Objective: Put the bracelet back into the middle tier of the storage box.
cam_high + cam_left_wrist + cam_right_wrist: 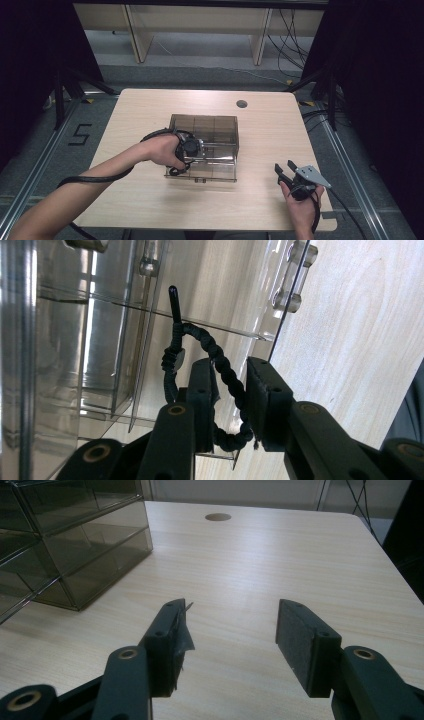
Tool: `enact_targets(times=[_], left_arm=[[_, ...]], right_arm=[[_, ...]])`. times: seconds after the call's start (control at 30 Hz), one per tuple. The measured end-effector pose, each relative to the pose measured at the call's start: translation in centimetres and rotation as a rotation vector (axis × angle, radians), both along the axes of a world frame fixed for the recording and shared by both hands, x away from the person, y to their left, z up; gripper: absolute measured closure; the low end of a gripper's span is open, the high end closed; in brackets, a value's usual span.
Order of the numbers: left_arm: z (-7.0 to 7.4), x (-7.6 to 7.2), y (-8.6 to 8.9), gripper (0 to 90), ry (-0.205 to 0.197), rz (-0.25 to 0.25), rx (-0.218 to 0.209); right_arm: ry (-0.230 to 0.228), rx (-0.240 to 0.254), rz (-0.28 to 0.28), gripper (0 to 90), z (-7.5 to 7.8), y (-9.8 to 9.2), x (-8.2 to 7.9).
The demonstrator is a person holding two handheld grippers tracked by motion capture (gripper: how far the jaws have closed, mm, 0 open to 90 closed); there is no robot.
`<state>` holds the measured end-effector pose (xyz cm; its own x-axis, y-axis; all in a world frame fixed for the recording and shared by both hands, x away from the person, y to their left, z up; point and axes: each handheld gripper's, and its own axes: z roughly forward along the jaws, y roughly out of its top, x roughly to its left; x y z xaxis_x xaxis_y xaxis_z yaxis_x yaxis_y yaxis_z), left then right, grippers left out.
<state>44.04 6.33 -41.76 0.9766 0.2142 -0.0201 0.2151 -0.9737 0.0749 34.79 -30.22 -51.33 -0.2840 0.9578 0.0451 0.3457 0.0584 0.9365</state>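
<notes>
The left forearm stretches across the tabletop [150,200], its hand tipping the left claw [227,395] into the clear drawer box [215,131]. A black braided cord [220,365] loops between its barely parted jaws. The right hand rests near the front corner, its right claw [227,640] gaping empty, aimed over the wood.

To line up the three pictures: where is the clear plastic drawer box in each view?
High view: the drawer box sits mid-table, left gripper at it.
Left gripper view: its clear walls span the left and top.
Right gripper view: top left corner.
Shared landmark: the wooden table.
</notes>
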Motion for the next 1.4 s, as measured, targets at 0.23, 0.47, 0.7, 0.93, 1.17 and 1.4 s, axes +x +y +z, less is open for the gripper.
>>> enact_targets(times=[0.23, 0.47, 0.7, 0.93, 1.17, 1.4], left_arm=[[-0.8, 0.2, 0.1, 82.0, -0.015, -0.023, 0.045], [-1.5, 0.6, -0.1, 81.5, -0.015, -0.021, 0.059], [-0.4, 0.2, 0.5, 75.1, -0.016, -0.012, -0.004], [1.2, 0.0, 2.8, 72.1, -0.068, 0.012, -0.068], [1.6, -0.6, 4.7, 63.4, -0.084, 0.040, -0.163], [1.7, -1.4, 7.1, 54.8, -0.122, 0.086, -0.233]], right_arm=[[0.002, 0.003, 0.000, 46.7, 0.0, 0.0, 0.0], [0.013, 0.018, -0.010, 46.7, 0.0, 0.2, -0.1], [-0.002, -0.002, -0.003, 46.7, 0.0, -0.1, 0.0], [0.013, 0.002, 0.012, 46.7, 0.0, 0.1, 0.0], [0.014, 0.016, -0.005, 46.7, 0.0, 0.0, -0.1], [0.002, 0.008, -0.002, 46.7, 0.0, -0.1, -0.1]])
